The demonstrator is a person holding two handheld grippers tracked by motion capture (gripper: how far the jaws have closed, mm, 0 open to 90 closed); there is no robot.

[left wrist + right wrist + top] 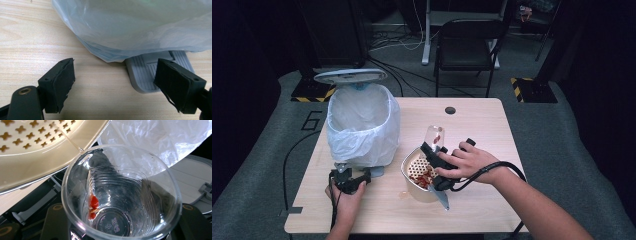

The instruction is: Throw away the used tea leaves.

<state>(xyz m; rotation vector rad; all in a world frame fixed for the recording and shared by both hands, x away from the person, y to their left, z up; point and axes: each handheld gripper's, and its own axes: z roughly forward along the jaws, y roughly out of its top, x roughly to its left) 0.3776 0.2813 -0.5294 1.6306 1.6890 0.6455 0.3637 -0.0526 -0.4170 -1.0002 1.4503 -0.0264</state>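
Right tongs (432, 150) clamped on clear plastic cup (120, 195) above strainer bowl (419, 172); thin, light, crushable, so grip mid-wall gently. Left tongs (115, 85) apart, near bin pedal (150, 72).

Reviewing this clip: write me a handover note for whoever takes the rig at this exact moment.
Left gripper: open, low on the table in front of the bin's grey pedal.
Right gripper: shut on a clear plastic cup, tipped over the beige strainer bowl.
Done, apparently: most red bits are in the strainer.
Left: a few red bits cling inside the cup. The lined bin stands open, lid up; it probably takes the waste next.
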